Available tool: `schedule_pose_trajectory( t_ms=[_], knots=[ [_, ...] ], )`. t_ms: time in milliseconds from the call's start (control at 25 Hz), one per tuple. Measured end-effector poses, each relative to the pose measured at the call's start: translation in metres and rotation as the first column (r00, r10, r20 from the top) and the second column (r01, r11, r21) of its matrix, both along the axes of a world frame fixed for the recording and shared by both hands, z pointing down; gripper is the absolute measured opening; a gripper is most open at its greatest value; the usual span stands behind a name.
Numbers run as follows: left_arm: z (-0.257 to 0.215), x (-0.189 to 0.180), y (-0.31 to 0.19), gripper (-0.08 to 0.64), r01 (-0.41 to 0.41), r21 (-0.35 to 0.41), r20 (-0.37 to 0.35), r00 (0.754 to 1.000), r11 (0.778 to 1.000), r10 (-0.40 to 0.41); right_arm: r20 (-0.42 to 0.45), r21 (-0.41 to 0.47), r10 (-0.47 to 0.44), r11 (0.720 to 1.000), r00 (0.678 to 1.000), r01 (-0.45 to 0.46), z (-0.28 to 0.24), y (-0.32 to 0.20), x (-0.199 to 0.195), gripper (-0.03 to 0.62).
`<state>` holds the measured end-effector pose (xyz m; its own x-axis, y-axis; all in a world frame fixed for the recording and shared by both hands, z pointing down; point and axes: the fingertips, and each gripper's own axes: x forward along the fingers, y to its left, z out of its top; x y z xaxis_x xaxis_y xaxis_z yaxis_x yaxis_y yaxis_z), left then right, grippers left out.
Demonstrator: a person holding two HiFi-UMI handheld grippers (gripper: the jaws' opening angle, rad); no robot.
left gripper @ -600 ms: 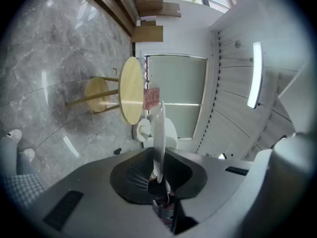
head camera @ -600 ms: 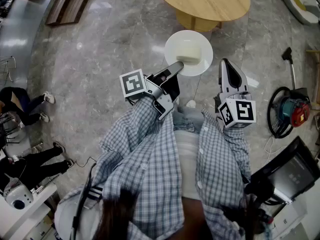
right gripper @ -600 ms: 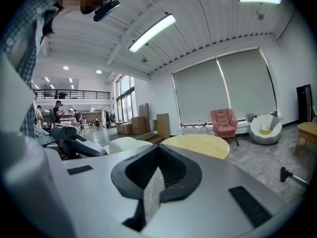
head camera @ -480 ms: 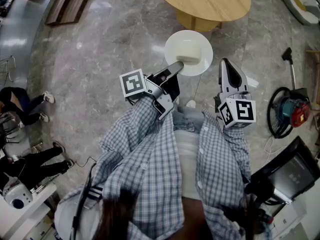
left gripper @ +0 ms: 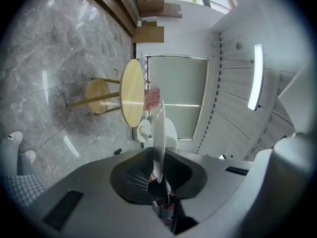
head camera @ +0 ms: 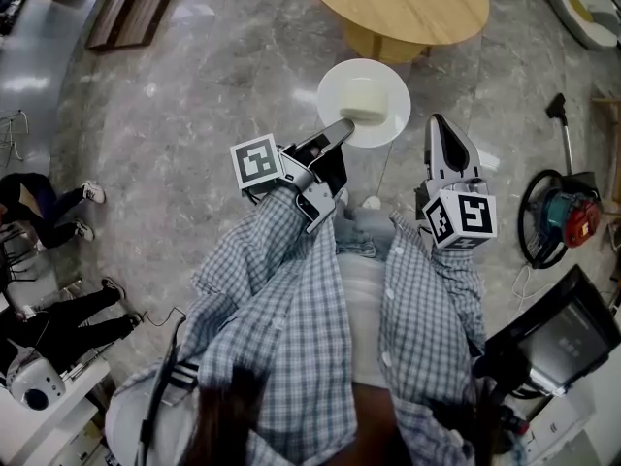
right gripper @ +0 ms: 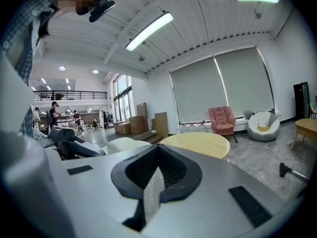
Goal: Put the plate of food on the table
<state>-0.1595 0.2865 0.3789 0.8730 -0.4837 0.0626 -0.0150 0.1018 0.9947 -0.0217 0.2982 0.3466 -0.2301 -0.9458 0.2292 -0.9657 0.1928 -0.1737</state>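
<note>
A white plate [head camera: 333, 90] carrying a pale block of food [head camera: 365, 101] hangs level above the marble floor, just short of the round wooden table [head camera: 398, 3]. My left gripper [head camera: 337, 135] is shut on the plate's near rim. In the left gripper view the plate [left gripper: 158, 128] shows edge-on between the jaws, with the table [left gripper: 131, 93] beyond it. My right gripper [head camera: 448, 132] is held to the right of the plate, apart from it; its jaws meet with nothing between them. The right gripper view shows the table [right gripper: 195, 144] ahead and the plate [right gripper: 123, 145] to its left.
A red and blue machine with a hose [head camera: 568, 216] and a black screen [head camera: 563, 333] stand on the right. People [head camera: 44, 202] stand at the far left. A pink armchair [right gripper: 222, 120] and a white seat [right gripper: 262, 125] lie beyond the table.
The plate and left gripper sit a touch further left in the head view. Both grips are the same.
</note>
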Motion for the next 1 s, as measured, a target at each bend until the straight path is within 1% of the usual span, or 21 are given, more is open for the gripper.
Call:
schedule_pose_trajectory(
  t_ms=[240, 640, 1000],
  knots=[
    [0.002, 0.0, 0.002, 0.038, -0.021, 0.005, 0.012, 1.0, 1.0, 0.021, 0.024, -0.023, 0.045, 0.999, 0.999, -0.044, 0.006, 0.008, 0.007, 0.006],
    [-0.001, 0.003, 0.001, 0.038, -0.037, 0.026, 0.007, 0.999, 0.999, 0.036, 0.012, -0.033, 0.033, 0.999, 0.999, -0.033, 0.01, 0.012, 0.002, 0.006],
    [0.002, 0.002, 0.0, 0.038, -0.032, 0.022, 0.008, 0.999, 0.999, 0.031, 0.005, -0.032, 0.033, 0.999, 0.999, -0.033, 0.009, 0.014, 0.003, 0.006]
  ],
)
